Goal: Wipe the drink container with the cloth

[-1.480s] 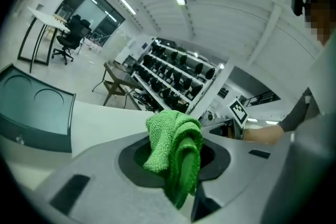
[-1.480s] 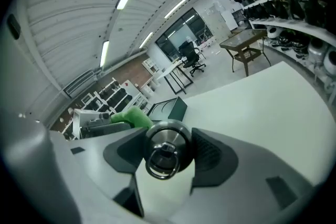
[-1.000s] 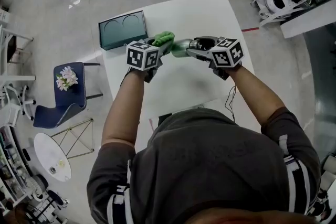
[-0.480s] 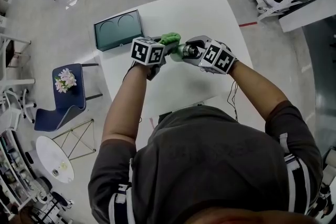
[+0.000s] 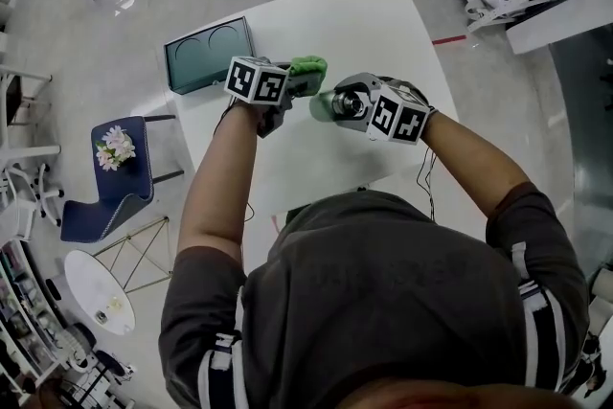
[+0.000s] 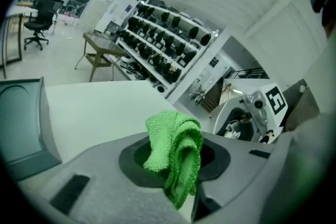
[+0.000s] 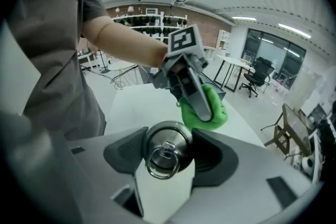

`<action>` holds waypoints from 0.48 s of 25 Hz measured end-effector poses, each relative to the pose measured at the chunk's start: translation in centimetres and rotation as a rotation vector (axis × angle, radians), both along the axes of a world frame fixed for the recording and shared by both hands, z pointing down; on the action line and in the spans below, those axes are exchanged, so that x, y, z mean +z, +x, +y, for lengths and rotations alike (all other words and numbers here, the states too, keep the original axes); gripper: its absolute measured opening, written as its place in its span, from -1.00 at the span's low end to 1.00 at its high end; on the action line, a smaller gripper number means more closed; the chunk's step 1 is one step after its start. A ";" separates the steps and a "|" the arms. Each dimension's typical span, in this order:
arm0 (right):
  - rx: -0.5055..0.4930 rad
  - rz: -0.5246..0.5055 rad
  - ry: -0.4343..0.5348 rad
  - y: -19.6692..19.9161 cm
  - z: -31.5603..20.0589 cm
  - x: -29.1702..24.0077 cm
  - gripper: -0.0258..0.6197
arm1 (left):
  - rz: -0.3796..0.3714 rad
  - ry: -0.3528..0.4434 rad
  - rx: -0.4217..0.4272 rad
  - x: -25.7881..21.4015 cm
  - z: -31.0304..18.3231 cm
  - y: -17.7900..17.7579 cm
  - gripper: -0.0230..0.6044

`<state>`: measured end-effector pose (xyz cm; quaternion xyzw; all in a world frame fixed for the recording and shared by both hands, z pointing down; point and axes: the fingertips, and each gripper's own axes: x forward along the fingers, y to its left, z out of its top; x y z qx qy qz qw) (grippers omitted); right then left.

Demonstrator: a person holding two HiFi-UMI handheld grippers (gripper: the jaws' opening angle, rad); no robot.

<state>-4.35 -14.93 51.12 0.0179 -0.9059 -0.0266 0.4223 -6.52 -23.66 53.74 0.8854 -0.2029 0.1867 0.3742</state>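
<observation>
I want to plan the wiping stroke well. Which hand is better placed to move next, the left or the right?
Left. Its hand-held gripper is shut on the green cloth, near the drink container, which the right hand-held gripper clamps. I would hold the right steady, probably.

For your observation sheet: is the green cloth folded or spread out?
Folded, bunched: the cloth shows doubled layers hanging down, not flat.
</observation>
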 end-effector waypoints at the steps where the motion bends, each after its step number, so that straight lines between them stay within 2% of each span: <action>1: -0.014 0.001 0.007 -0.3 0.1 -0.1 -0.15 | 0.024 -0.016 0.034 -0.6 0.1 0.7 -0.63; 3: -0.024 -0.010 0.012 -0.9 0.2 -0.4 -0.15 | 0.016 -0.042 0.105 -0.5 0.7 1.9 -0.63; 5: -0.042 -0.019 0.015 -1.4 0.3 -0.8 -0.15 | -0.025 -0.052 0.138 0.7 1.0 2.2 -0.63; 9: -0.057 -0.054 0.003 -1.4 0.5 -1.7 -0.15 | -0.091 -0.069 0.153 2.9 1.1 1.7 -0.63; 12: 0.004 -0.098 -0.040 -0.8 -0.1 -2.4 -0.15 | -0.119 -0.098 0.120 4.4 0.7 0.1 -0.63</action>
